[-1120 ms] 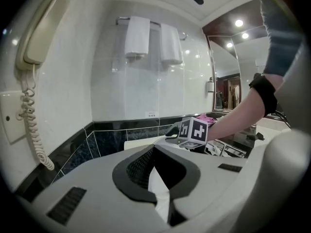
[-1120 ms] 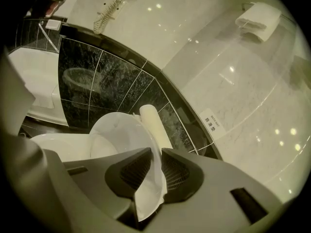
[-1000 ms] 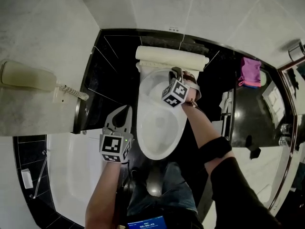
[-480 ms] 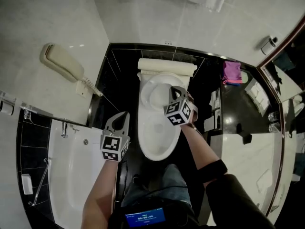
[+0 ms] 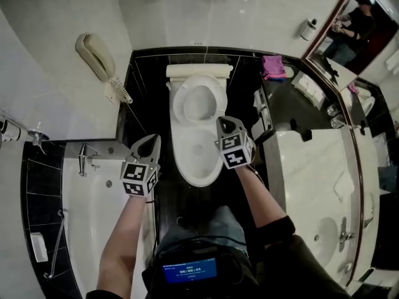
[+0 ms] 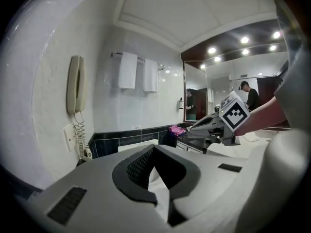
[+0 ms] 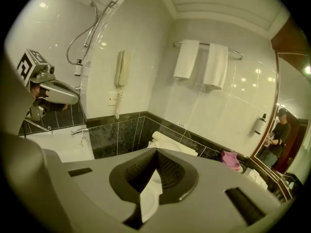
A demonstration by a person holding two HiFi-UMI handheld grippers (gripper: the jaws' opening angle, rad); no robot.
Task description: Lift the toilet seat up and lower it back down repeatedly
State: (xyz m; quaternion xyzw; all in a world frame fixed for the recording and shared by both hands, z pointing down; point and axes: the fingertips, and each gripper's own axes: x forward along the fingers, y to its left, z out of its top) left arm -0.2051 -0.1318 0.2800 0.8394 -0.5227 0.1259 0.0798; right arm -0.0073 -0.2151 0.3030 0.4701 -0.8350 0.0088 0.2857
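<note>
The glossy white oval toilet seat (image 5: 178, 104) stands raised behind the rounded bowl (image 5: 196, 161). The grey left gripper (image 5: 152, 140) hovers left of the bowl and the right gripper (image 5: 222, 123) at its right rim. On both, the ribbed fingers are pressed together, empty.

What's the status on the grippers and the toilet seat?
Left gripper shut, empty. Right gripper shut, empty; neither touches the seat. Toilet seat looks raised against the tank. Nothing in the way.
</note>
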